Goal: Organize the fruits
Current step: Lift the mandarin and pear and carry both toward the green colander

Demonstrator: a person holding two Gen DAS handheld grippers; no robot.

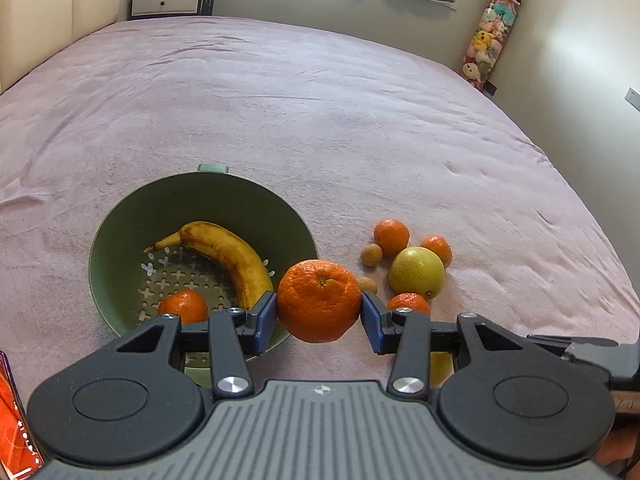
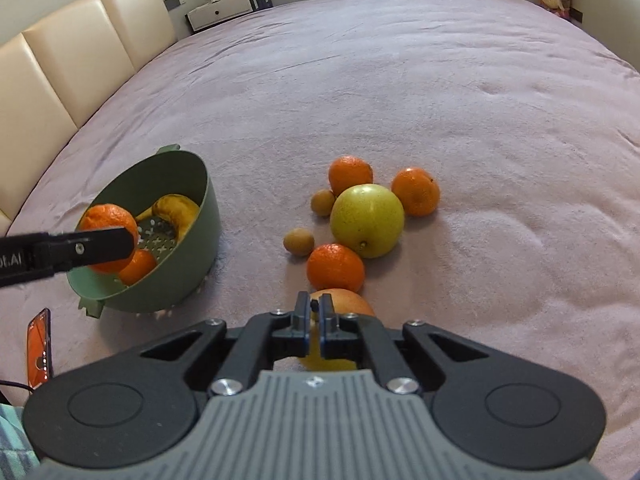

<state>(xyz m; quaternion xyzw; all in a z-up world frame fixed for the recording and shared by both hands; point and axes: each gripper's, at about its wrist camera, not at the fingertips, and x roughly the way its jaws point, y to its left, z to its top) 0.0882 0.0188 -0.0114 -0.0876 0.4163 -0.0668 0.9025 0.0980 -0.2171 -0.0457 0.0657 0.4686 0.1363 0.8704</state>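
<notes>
Bedspread: pale pink-lilac, plain plush. Colander: sage green, floor pierced with pale cross-shaped holes. Banana: yellow, brown-mottled, inside the colander at 12 o'clock. Small mandarin: bright orange, in the colander at 6 o'clock. Large mandarin: deep orange, dimpled rind, green stem scar. Pear-like fruit: yellow-green, finely speckled. Two small round fruits: tan-brown. Headboard: cream, panelled. Gripper pads: blue on black.
</notes>
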